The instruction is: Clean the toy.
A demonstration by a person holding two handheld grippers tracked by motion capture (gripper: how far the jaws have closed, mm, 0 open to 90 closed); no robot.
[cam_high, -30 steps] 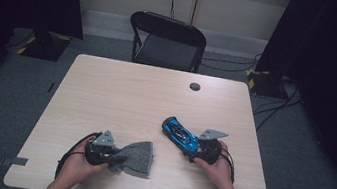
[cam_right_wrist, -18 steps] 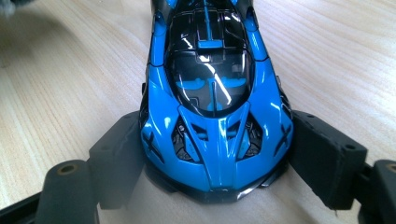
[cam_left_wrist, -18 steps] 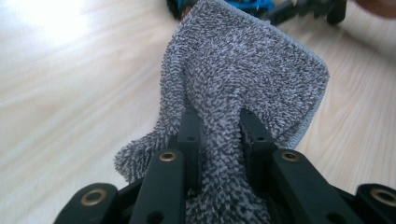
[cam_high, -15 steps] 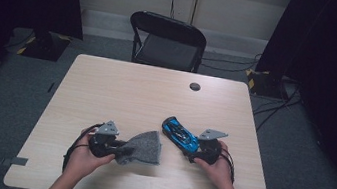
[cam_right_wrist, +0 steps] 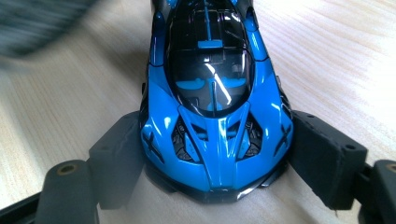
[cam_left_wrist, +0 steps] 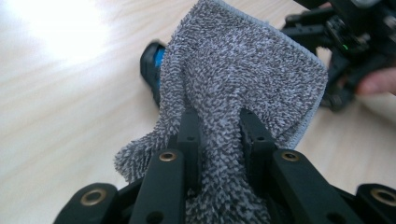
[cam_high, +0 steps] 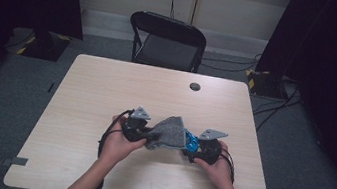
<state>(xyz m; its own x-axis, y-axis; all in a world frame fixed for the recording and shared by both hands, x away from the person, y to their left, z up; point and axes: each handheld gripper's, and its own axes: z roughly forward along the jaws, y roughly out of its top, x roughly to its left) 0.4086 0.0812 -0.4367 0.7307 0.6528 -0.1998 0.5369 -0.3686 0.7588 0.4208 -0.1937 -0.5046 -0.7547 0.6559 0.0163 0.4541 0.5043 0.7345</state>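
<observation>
Left gripper view: the left gripper has its 2 black fingers drawn in tight on a fold of the grey cloth, which bunches between them and fans out beyond the tips. Past the cloth's left edge a small piece of the blue toy car shows on the counter; the rest of the car is hidden behind the fabric. At the upper right the other gripper and a fingertip of the person's hand are cut off by the frame edge.

In the right gripper view the right gripper has its 2 fingers set wide, 1 against each flank of the car at its near end, clamping it on the wood. The car's far end runs out of the top of the frame, and a blurred grey patch at the upper left is the cloth, too smeared to read.

In the high view the cloth hangs over the car near the counter's front edge, between the left gripper and the right gripper. Whether cloth and car touch cannot be told.
</observation>
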